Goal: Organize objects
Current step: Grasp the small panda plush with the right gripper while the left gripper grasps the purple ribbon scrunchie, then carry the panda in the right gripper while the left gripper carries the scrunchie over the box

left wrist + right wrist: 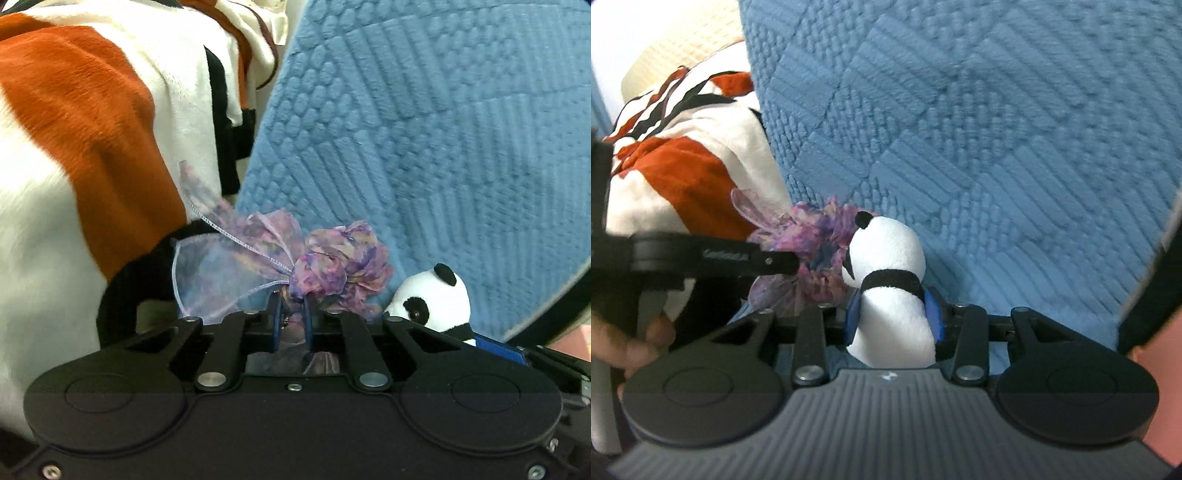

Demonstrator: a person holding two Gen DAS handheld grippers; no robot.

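Left wrist view
Left tongs (293, 319): pressed together, pinching the purple scrunchie at its gathered middle, blue pads on either side of the fabric.
Purple scrunchie (332, 271): mottled purple and pink fabric, bunched above the pads; sheer ribbon tails (218, 266) with white stitched edges trailing off to the left, one tail reaching up over the plush blanket.
Plush blanket (92, 122): orange, white and black blocks, heaped along the left side of the bed, lying against the left edge of the blue quilt.
Blue quilt (443, 129): textured cover of the bed, filling the upper right behind the scrunchie.
Panda toy (432, 299): small, white with black ear and eye patch, just right of the scrunchie, close to it; contact not clear.
Right tongs in this view: only a blue pad and black linkage at the lower right under the panda; grip not readable here.

Right wrist view
Right tongs (894, 317): closed on the panda toy (886, 280), blue pads pressing its white body from both sides, head up and turned left, black band across the back.
Scrunchie here: just left of the panda's head, touching or nearly touching it, over the quilt's left edge beside the blanket.
Left tongs seen from the side (783, 262): black arm reaching in from the left, tip buried in the purple fabric.
Hand (631, 343): at the lower left edge, gripping the left tool's handle.
Quilt: covering the whole upper right.
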